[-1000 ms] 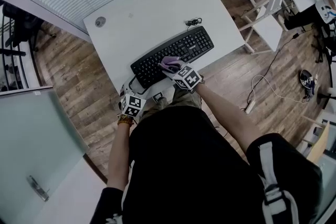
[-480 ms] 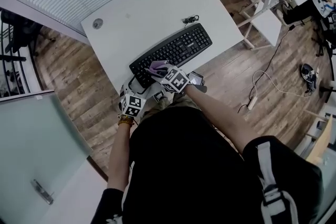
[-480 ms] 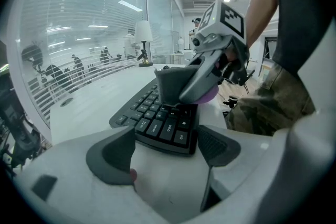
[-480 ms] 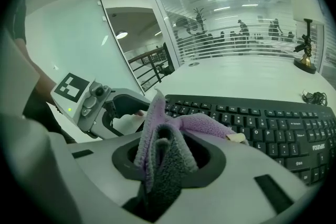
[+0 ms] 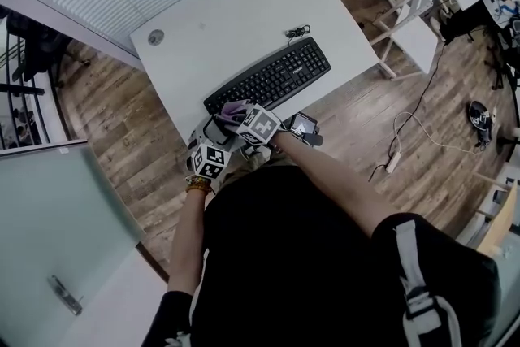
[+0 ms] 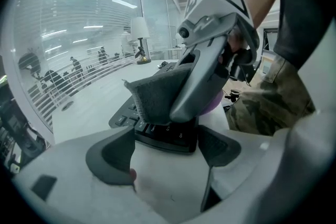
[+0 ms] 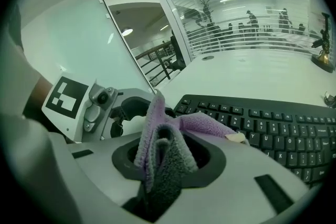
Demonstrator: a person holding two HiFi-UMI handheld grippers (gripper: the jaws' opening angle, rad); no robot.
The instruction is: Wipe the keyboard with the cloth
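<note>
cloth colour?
The cloth is purple, with a grey side; clearest in the right gripper view.

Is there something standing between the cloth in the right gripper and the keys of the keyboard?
Nothing visible does. The cloth, clamped in the right gripper, lies directly over the keys at the left end of the keyboard. The left gripper sits off that end, jaws apart, not under the cloth.

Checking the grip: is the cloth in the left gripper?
No, the purple cloth is pinched in the right gripper; the left gripper stands open.
</note>
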